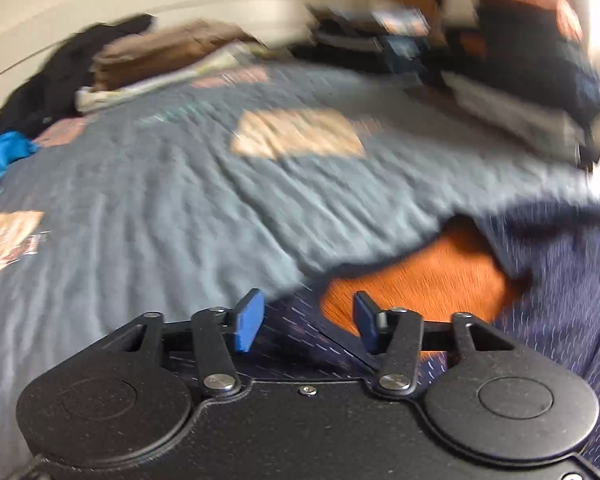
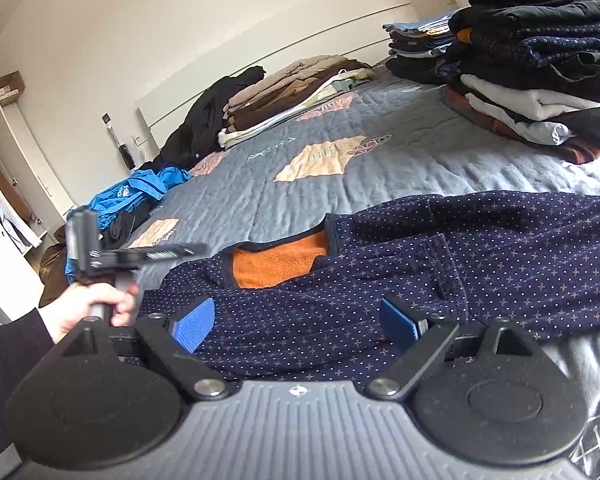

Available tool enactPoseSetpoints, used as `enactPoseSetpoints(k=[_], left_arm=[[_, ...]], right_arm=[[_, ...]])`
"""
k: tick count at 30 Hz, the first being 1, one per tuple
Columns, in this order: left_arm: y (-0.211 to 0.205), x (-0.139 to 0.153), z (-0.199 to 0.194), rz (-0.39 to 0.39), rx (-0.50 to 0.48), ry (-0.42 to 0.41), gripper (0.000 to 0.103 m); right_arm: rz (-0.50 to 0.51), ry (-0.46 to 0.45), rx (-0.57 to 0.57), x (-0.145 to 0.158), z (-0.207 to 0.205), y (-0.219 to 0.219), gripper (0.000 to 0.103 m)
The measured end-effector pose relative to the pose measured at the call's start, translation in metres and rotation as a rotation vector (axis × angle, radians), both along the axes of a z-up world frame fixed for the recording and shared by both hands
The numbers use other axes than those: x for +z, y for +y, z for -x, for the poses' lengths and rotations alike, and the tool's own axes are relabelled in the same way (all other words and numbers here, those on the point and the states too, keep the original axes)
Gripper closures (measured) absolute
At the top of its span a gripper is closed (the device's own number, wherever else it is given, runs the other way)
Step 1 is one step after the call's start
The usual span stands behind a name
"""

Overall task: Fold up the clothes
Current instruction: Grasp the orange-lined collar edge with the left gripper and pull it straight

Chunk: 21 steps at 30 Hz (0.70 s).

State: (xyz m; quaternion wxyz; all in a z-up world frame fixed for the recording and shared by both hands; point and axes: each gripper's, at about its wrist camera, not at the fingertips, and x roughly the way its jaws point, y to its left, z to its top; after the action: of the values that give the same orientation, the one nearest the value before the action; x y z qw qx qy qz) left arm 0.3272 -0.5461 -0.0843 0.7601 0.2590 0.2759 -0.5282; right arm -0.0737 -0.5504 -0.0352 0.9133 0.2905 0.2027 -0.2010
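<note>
Grey quilt point(image 2: 340, 168) fills mid frame. Navy dotted top point(image 2: 480, 256) w/ orange lining lies lower centre-right. Folded stack point(image 2: 532, 76) upper right. Right gripper point(image 2: 298, 324) wide open over top, empty. Left gripper point(image 1: 306, 320) partly open, nothing gripped.

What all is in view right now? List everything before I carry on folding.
sweater: one, navy dotted with orange lining, spread flat on the near bed
quilt: one, grey with tan patches, covering the bed
tall stack: one, folded dark, white and orange clothes, far right
low stack: one, folded brown and beige clothes, by the headboard
black pile: one, unfolded, left of the low stack
blue garment: one, crumpled, at the bed's left edge
wardrobe: one, white, far left
left tongs: blue pads, open above the sweater
right tongs: blue pads, open over the sweater
hand: one, gripping the left handle
</note>
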Motion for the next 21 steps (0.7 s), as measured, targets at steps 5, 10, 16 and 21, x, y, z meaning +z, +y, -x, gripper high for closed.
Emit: enactPoseSetpoints(k=[5, 10, 16, 21], left_arm=[[-0.012, -0.026, -0.005, -0.015, 0.058, -0.01, 0.096], [-0.009, -0.018, -0.028, 0.042, 0.148, 0.039, 0.099], [-0.014, -0.013, -0.036, 0.12, 0.241, 0.048, 0.099], [-0.012, -0.023, -0.04, 0.07, 0.257, 0.111, 0.095]], right_arm=[[-0.01, -0.01, 0.003, 0.002, 0.001, 0.0, 0.014], [-0.029, -0.017, -0.002, 0.002, 0.003, -0.004, 0.014], [-0.035, -0.028, -0.005, 0.004, 0.004, -0.005, 0.014], [-0.038, -0.035, -0.008, 0.005, 0.006, -0.007, 0.014]])
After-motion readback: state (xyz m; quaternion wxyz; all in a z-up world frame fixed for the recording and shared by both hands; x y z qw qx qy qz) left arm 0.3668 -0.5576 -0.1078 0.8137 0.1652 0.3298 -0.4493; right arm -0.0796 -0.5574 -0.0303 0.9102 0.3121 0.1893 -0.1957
